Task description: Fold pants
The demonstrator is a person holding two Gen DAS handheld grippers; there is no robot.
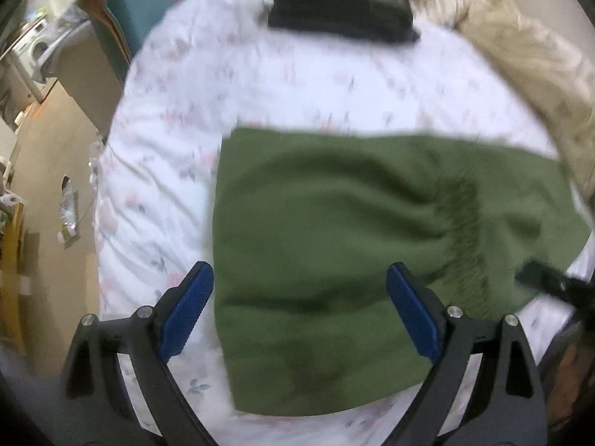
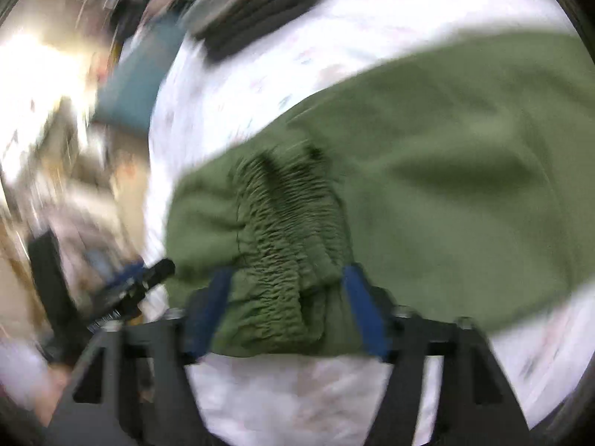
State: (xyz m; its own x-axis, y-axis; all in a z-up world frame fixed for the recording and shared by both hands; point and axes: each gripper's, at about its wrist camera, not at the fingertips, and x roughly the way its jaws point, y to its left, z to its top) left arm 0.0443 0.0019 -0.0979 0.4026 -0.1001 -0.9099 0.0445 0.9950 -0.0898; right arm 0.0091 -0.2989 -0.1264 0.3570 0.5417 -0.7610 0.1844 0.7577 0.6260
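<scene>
Green pants [image 1: 334, 260] folded flat on flowery bed [image 1: 260, 85], dark folded clothes [image 1: 338, 11] at twelve o'clock, left gripper [image 1: 299, 312] and right gripper [image 2: 286, 312] jaws spread wide, pinching nothing.

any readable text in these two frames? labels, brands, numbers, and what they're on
None readable in either view.
Green pants: no tag or print visible.
Folded dark clothes: no label shows.
Floral sheet: pattern only, no lettering.
Small packet on the floor: may carry print, too small and blurred to read.
Washing machine: no legible badge.
</scene>
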